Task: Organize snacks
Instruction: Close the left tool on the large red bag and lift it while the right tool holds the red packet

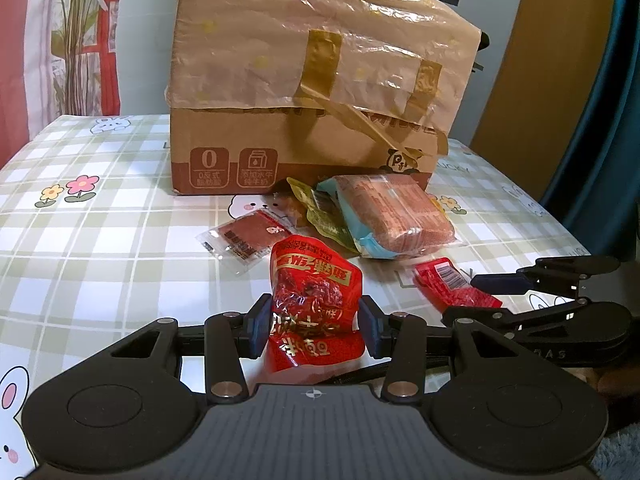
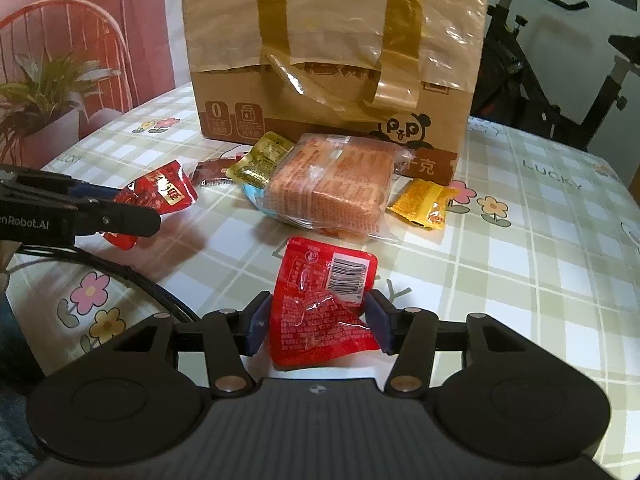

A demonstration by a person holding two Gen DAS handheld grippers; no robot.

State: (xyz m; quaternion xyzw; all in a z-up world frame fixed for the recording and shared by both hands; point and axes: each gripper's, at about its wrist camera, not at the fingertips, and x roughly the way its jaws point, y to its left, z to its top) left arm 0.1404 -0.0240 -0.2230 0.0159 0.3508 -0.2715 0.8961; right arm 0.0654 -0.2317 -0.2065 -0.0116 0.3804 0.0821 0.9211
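My left gripper (image 1: 314,326) is shut on a red snack packet with gold lettering (image 1: 314,292), held just above the table; it also shows in the right wrist view (image 2: 160,200). My right gripper (image 2: 318,326) is shut on a flat red packet with a barcode (image 2: 324,300), which shows in the left wrist view (image 1: 452,284) too. Behind them lie a large clear-wrapped pack of orange wafers (image 2: 332,184), a green-gold packet (image 2: 260,158), a small dark red sachet (image 1: 250,238) and a yellow packet (image 2: 422,204).
A taped cardboard box (image 1: 304,92) stands at the back of the table, right behind the snack pile. The table has a green checked cloth (image 1: 100,248) with flowers and rabbits. An exercise bike (image 2: 560,60) stands beyond the table's right edge.
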